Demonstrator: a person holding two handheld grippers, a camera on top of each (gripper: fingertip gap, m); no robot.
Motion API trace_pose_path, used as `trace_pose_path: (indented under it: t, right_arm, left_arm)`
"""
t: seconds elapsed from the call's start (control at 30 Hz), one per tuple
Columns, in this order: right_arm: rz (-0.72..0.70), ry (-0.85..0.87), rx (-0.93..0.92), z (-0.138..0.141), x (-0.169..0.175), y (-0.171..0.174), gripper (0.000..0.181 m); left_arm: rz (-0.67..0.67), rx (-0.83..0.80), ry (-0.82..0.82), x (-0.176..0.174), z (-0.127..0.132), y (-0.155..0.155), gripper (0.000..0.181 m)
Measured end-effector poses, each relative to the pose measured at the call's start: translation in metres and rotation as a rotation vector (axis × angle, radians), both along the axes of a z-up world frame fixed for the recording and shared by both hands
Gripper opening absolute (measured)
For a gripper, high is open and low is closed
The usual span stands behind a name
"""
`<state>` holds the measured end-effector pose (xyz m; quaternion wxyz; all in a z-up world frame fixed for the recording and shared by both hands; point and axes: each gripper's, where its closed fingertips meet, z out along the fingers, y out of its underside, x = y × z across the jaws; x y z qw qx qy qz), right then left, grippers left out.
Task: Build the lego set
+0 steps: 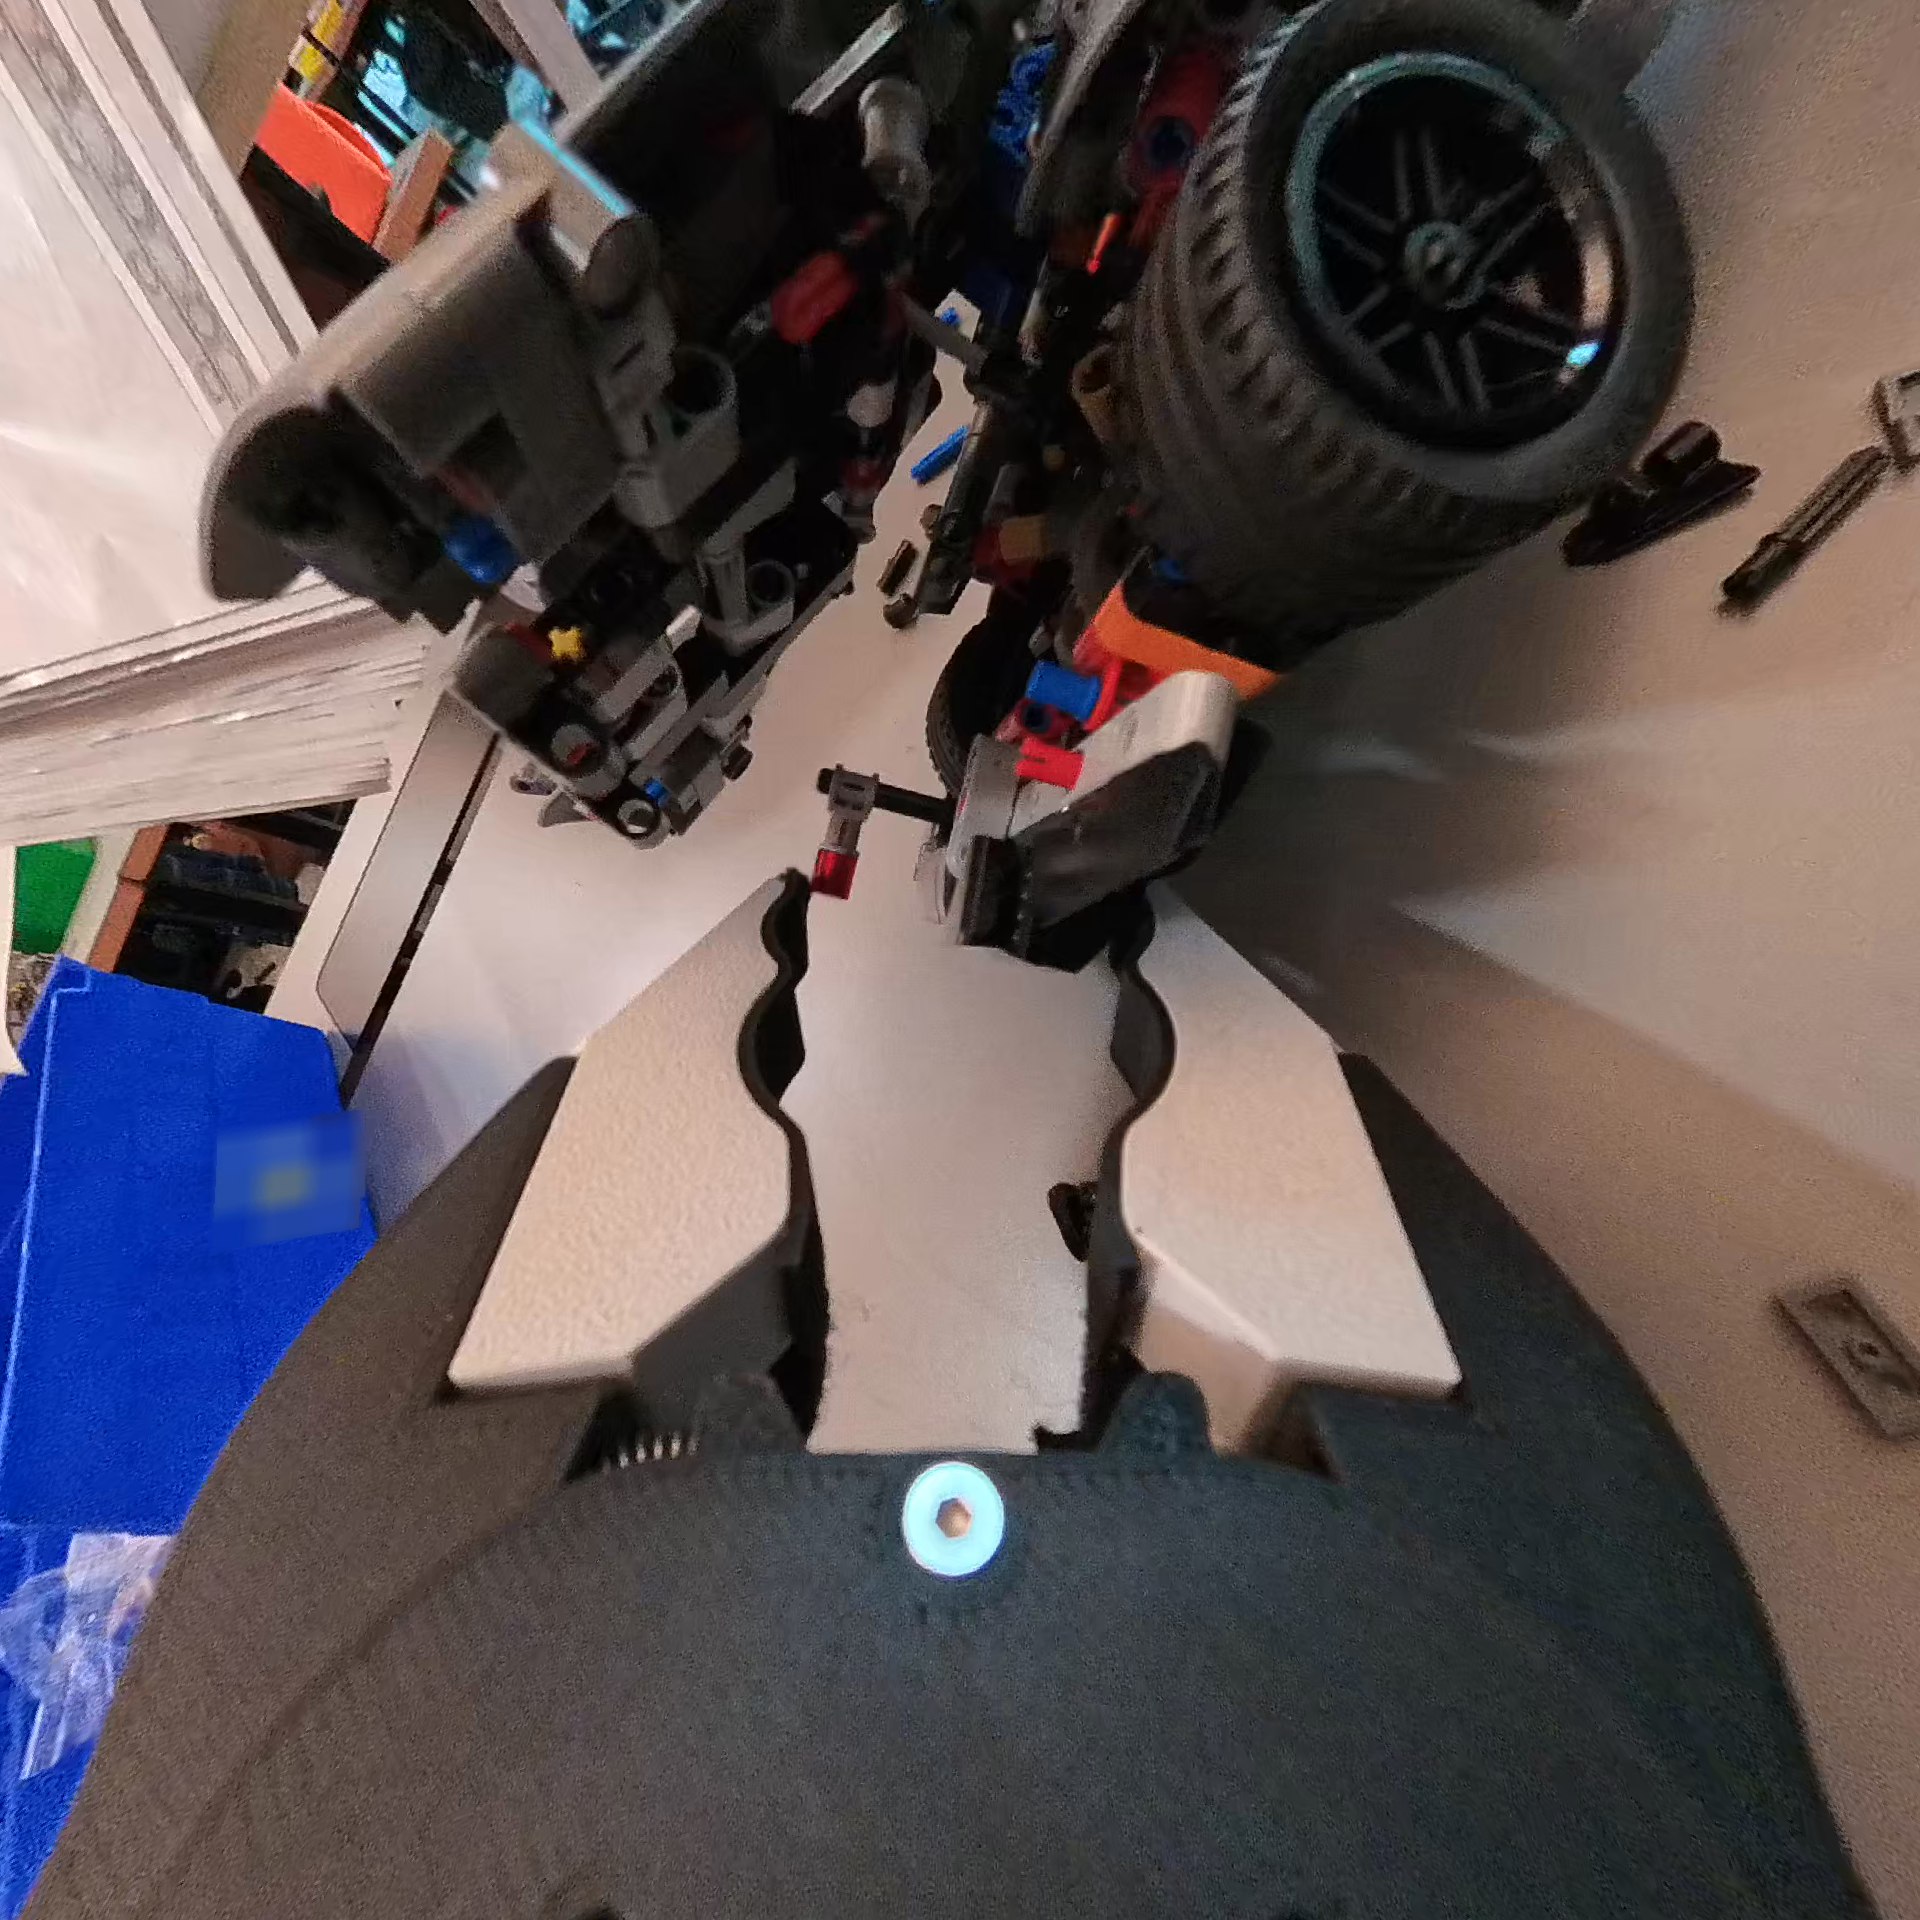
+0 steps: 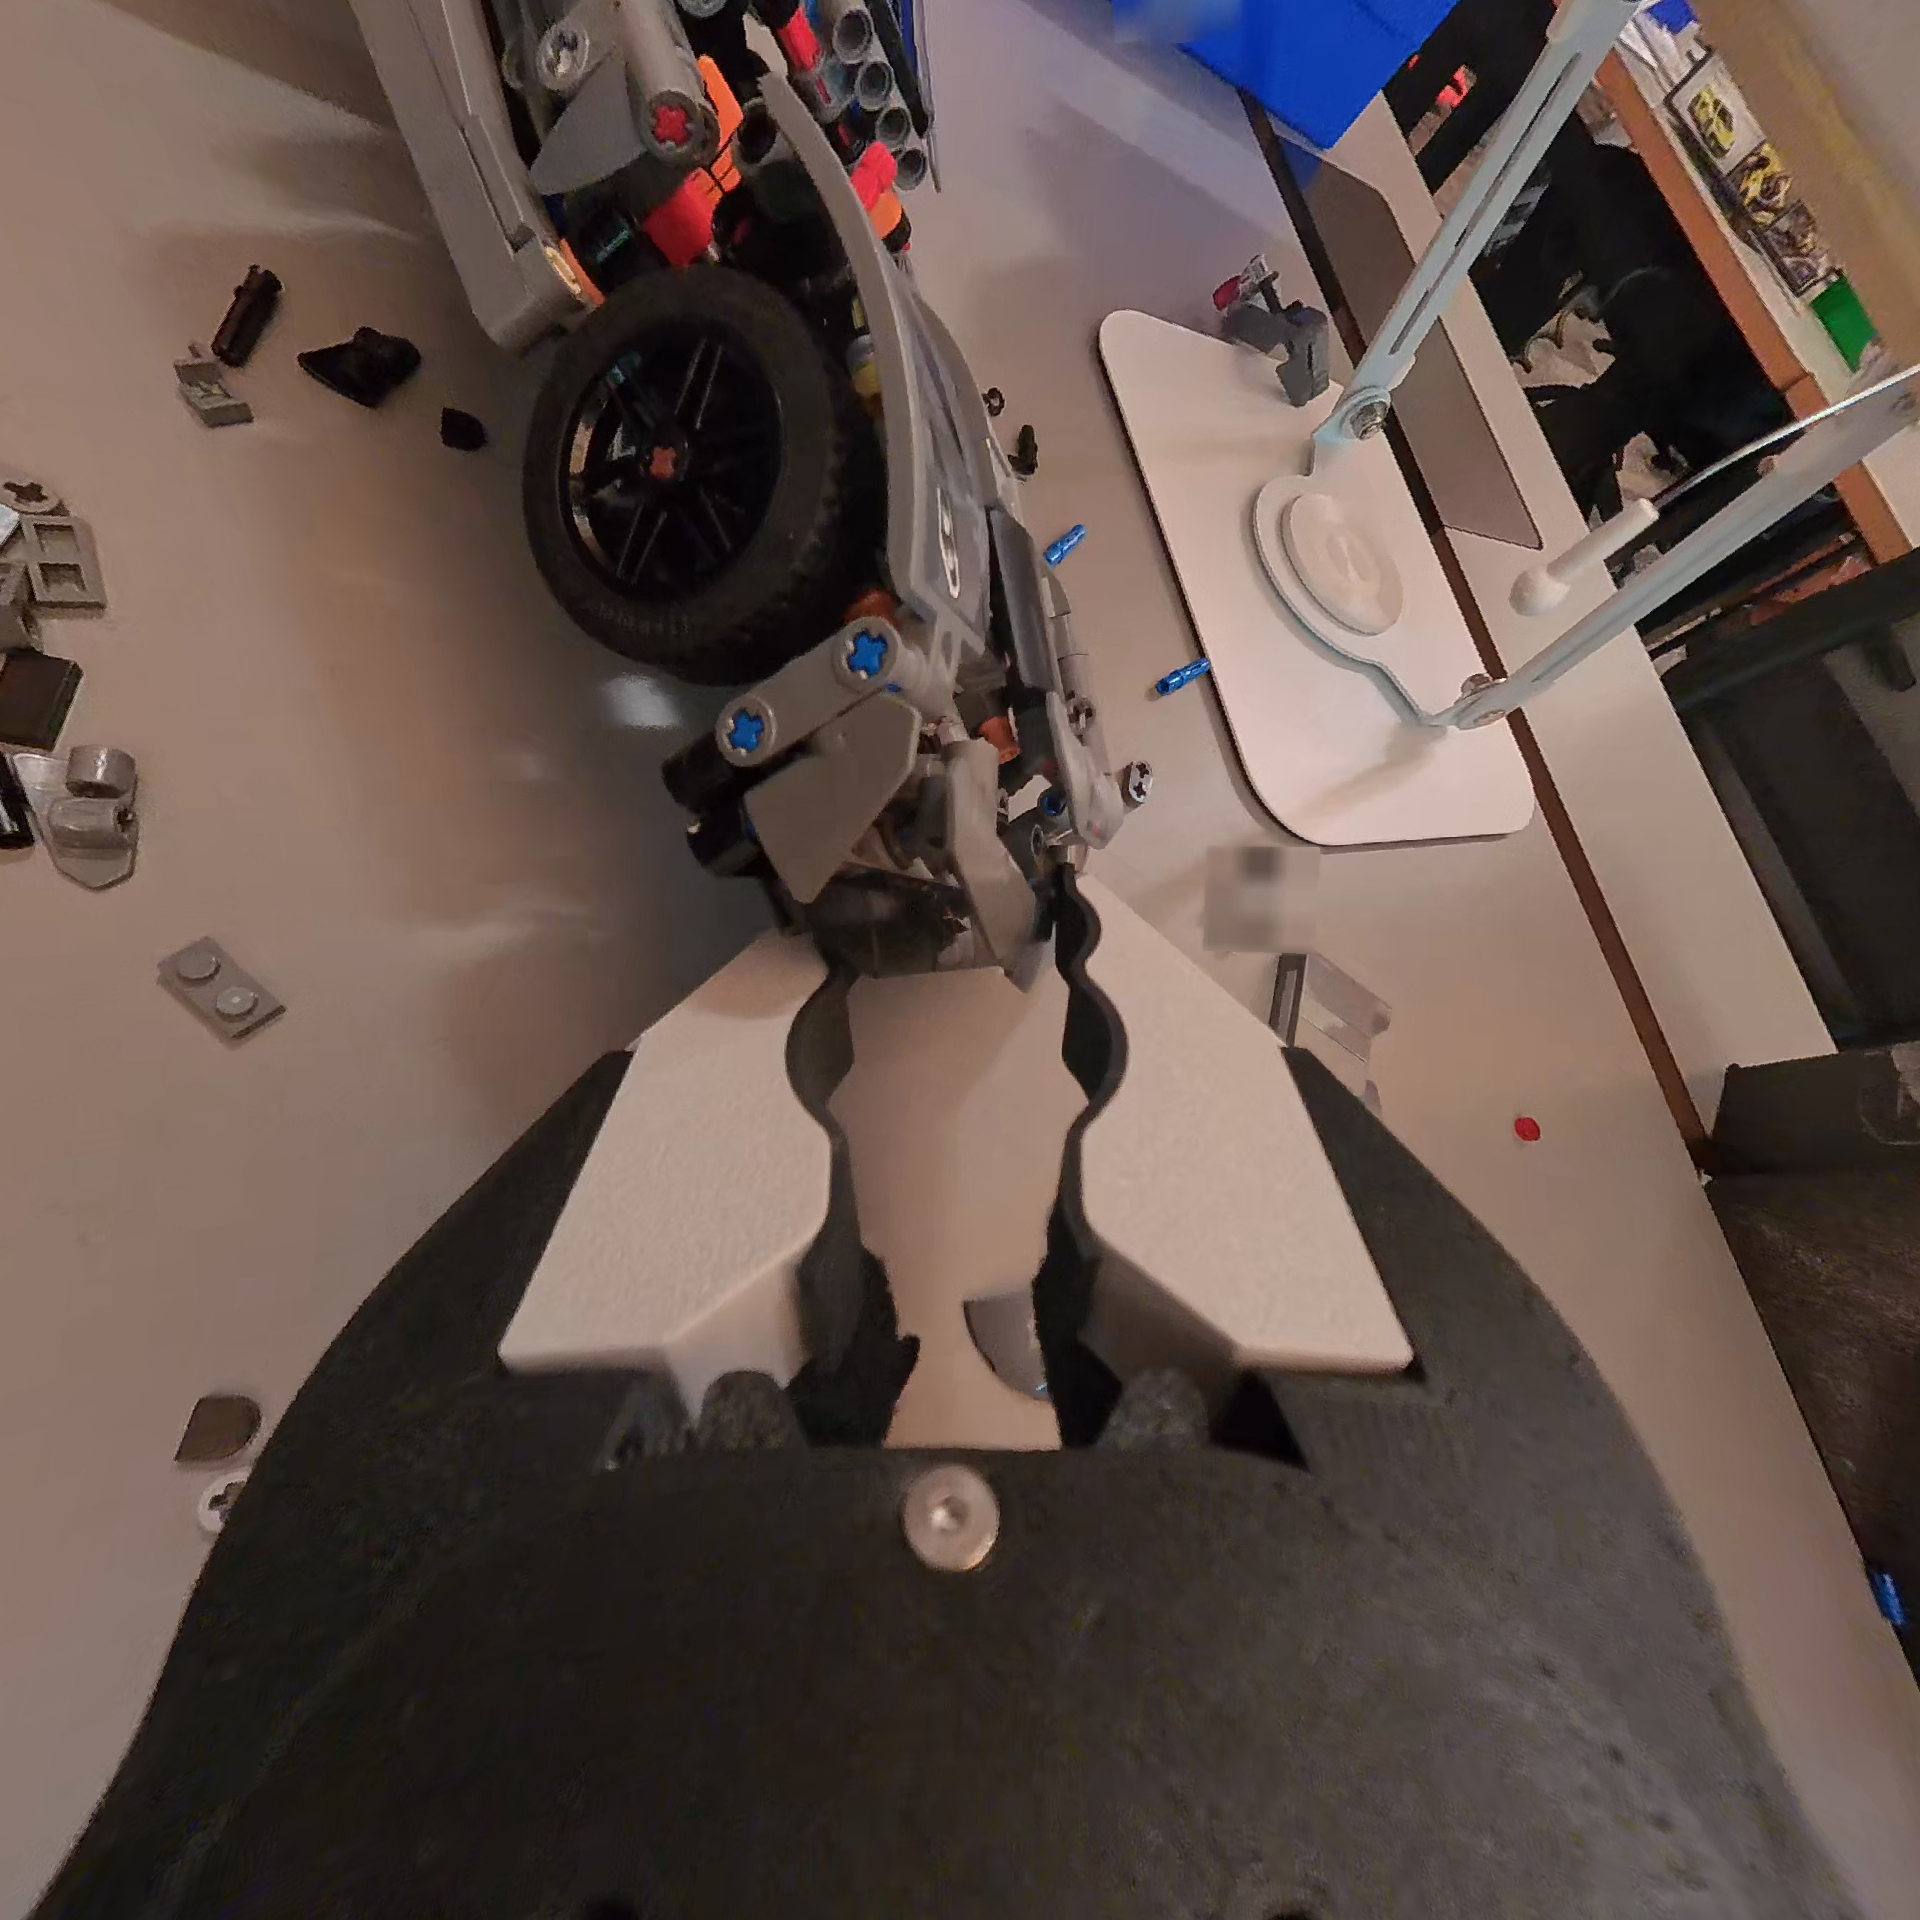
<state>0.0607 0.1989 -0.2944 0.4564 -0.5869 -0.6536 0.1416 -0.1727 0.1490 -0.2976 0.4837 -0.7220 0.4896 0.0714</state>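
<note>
The partly built Lego car (image 1: 1039, 436) lies on the white table, its black wheel (image 1: 1444, 249) at the upper right. My left gripper (image 1: 961, 914) is open, just short of the car's near end, where a black panel (image 1: 1101, 842) sits by the right fingertip. A small red-tipped pin piece (image 1: 836, 868) lies by the left fingertip. In the right wrist view my right gripper (image 2: 930, 914) is closed around the grey end assembly (image 2: 831, 800) of the car (image 2: 883, 468), which fills the gap between the tips. Its wheel (image 2: 675, 478) stands just behind.
A blue bin (image 1: 156, 1247) and a paper stack (image 1: 156, 717) are on the left. Loose black parts (image 1: 1662, 499) and grey plates (image 2: 218, 987) lie on the table. A white stand base (image 2: 1320, 623) with metal arms sits by the table edge (image 2: 1621, 935). The gap from one gripper's tips to the other's is roughly 25 cm.
</note>
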Motion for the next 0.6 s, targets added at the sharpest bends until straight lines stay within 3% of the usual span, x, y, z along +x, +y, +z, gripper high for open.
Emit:
trace_pose_path:
  t: [0.4,0.6]
  right_arm:
    - [0.006,-0.018,0.015,-0.0015,0.0006,-0.0016,0.036]
    - [0.003,-0.016,0.014,-0.0012,0.0012,-0.0008,0.035]
  left_arm:
    - [-0.055,0.054,0.077,0.0083,-0.0009,-0.0036,0.061]
    - [-0.050,0.070,0.098,0.0087,0.0012,0.0019,0.053]
